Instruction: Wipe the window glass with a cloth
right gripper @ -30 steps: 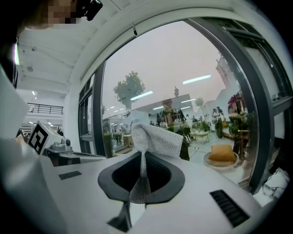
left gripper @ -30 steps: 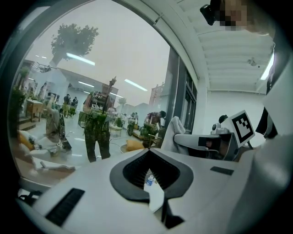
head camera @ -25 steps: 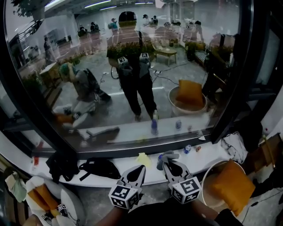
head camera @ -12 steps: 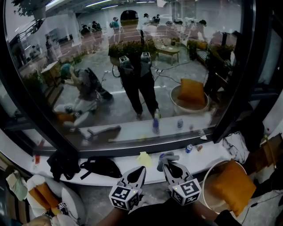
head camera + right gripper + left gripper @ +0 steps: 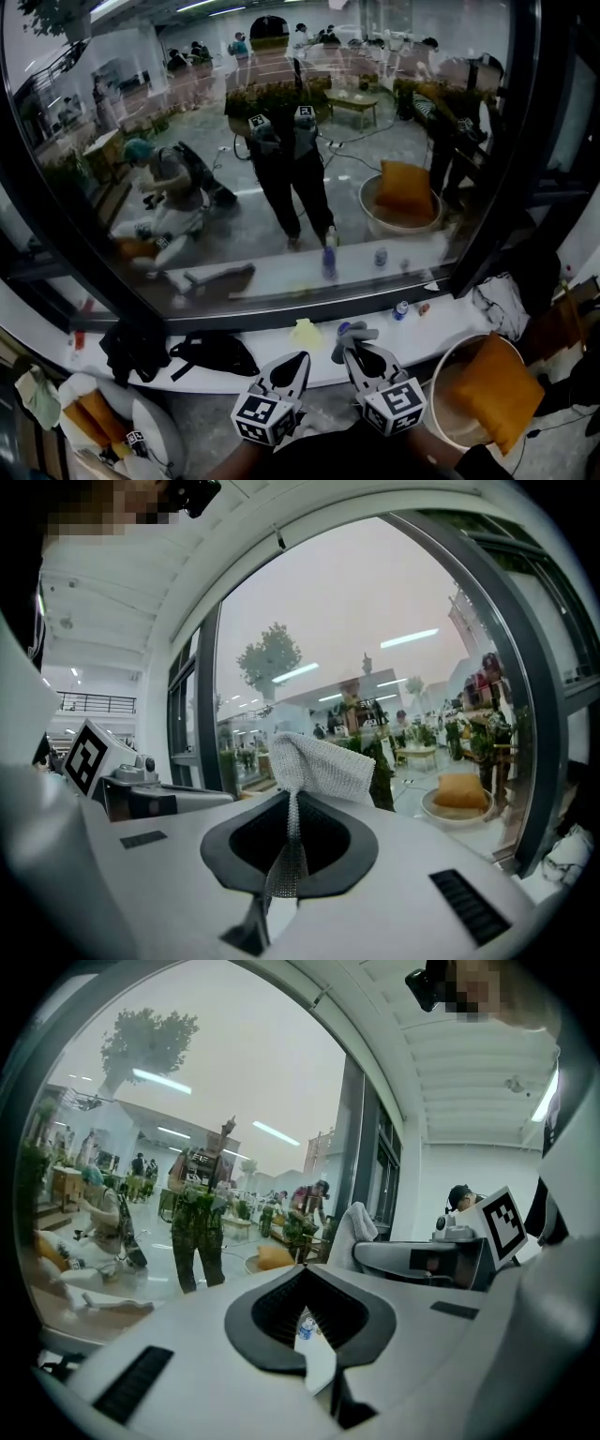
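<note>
Right claw (image 5: 353, 349) clamped on grey cloth (image 5: 319, 763), at 6 o'clock below window glass (image 5: 394, 112). Left claw (image 5: 298, 364) closed, empty, at its 9 o'clock.

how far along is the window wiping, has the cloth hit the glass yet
Done: the grey cloth is picked up, and the right gripper is shut on it. In hand: it is held low, over the sill in the head view, apparently short of the window glass. The left gripper is shut and empty. Left: all the wiping; no wiped patch shows.
</note>
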Demonstrator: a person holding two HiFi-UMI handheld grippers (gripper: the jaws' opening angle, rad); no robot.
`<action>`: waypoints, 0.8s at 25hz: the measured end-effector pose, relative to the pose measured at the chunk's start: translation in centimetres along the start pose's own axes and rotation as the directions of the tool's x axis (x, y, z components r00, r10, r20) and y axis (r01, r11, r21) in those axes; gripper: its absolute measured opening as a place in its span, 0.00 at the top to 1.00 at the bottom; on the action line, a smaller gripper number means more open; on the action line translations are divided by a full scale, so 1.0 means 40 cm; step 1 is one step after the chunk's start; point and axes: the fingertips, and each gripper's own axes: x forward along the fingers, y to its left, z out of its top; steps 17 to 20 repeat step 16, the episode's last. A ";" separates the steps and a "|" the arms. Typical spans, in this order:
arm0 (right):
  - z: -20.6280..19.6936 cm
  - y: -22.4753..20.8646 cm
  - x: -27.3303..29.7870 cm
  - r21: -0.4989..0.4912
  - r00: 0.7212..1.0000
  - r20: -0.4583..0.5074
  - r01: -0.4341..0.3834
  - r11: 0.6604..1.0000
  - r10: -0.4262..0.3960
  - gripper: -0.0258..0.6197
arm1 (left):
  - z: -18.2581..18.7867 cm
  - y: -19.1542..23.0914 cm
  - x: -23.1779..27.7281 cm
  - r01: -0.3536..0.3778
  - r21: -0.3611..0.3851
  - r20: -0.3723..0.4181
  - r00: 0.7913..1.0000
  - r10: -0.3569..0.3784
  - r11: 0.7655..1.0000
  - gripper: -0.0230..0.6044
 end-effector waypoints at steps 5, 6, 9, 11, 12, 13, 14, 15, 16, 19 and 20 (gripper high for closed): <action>-0.004 0.005 0.005 0.000 1.000 0.001 -0.001 1.000 0.001 0.90 | -0.010 0.004 -0.003 0.001 -0.001 -0.005 1.000 -0.001 1.000 0.96; -0.006 0.004 0.008 0.001 1.000 0.000 -0.002 1.000 0.002 0.90 | -0.012 0.006 -0.002 0.000 -0.002 -0.007 1.000 0.000 1.000 0.96; -0.008 0.005 0.016 -0.001 1.000 -0.004 -0.005 1.000 0.005 0.90 | -0.016 0.013 -0.005 -0.004 -0.006 -0.011 1.000 0.004 1.000 0.96; -0.006 0.005 0.019 -0.006 1.000 -0.004 -0.005 1.000 0.005 0.90 | -0.014 0.018 -0.008 -0.007 -0.009 -0.010 1.000 0.007 1.000 0.96; -0.005 0.004 0.021 -0.006 1.000 -0.003 -0.004 1.000 0.004 0.90 | -0.013 0.020 -0.008 -0.009 -0.008 -0.010 1.000 0.009 1.000 0.96; -0.004 0.003 0.022 -0.004 1.000 -0.003 -0.004 1.000 0.004 0.90 | -0.012 0.021 -0.007 -0.010 -0.008 -0.009 1.000 0.010 1.000 0.96; -0.003 0.002 0.022 0.000 1.000 -0.004 -0.004 1.000 0.004 0.90 | -0.012 0.021 -0.006 -0.011 -0.007 -0.009 1.000 0.011 1.000 0.96; -0.003 0.001 0.023 0.002 1.000 -0.004 -0.004 1.000 0.004 0.90 | -0.011 0.021 -0.005 -0.012 -0.006 -0.009 1.000 0.012 1.000 0.96; -0.002 -0.001 0.023 0.004 1.000 -0.004 -0.004 1.000 0.004 0.90 | -0.011 0.022 -0.004 -0.012 -0.005 -0.009 1.000 0.012 1.000 0.96; -0.002 -0.001 0.023 0.004 1.000 -0.004 -0.004 1.000 0.004 0.90 | -0.011 0.022 -0.004 -0.012 -0.005 -0.009 1.000 0.012 1.000 0.96; -0.002 -0.001 0.023 0.004 1.000 -0.004 -0.004 1.000 0.004 0.90 | -0.011 0.022 -0.004 -0.012 -0.005 -0.009 1.000 0.012 1.000 0.96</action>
